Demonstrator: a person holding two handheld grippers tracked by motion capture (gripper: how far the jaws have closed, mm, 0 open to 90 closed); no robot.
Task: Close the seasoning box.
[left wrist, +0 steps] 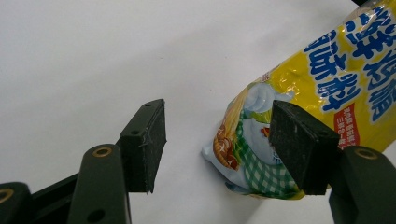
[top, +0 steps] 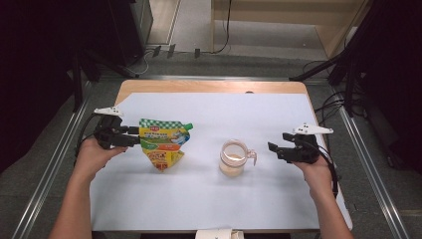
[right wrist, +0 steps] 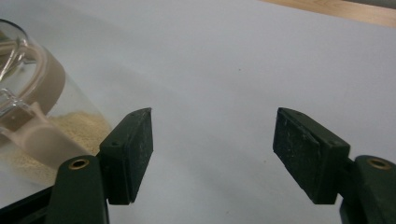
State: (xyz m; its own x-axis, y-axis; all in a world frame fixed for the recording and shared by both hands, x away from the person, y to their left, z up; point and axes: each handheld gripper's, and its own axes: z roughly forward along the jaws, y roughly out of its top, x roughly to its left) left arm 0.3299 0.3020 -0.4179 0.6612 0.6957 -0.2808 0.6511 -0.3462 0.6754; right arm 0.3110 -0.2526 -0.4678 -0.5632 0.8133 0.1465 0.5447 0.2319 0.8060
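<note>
A yellow and green seasoning pouch [top: 161, 144] with a green spout cap lies on the white sheet at the left. My left gripper [top: 135, 136] is level with the pouch's left edge and open. In the left gripper view the pouch's lower corner [left wrist: 243, 154] reaches into the gap of the left gripper [left wrist: 217, 112], and the right-hand jaw stands in front of it without pressing. A clear glass jar [top: 233, 158] with a beige clasp and tan granules inside stands right of centre. My right gripper [top: 274, 150] is a little to its right, open with nothing in it. The jar [right wrist: 51, 126] sits left of the right gripper [right wrist: 215, 114].
A white sheet [top: 214, 194] covers most of the wooden table [top: 209, 85]. A small white object [top: 216, 234] sits at the near edge. Metal rails run along both sides, with cables on the floor beyond the far edge.
</note>
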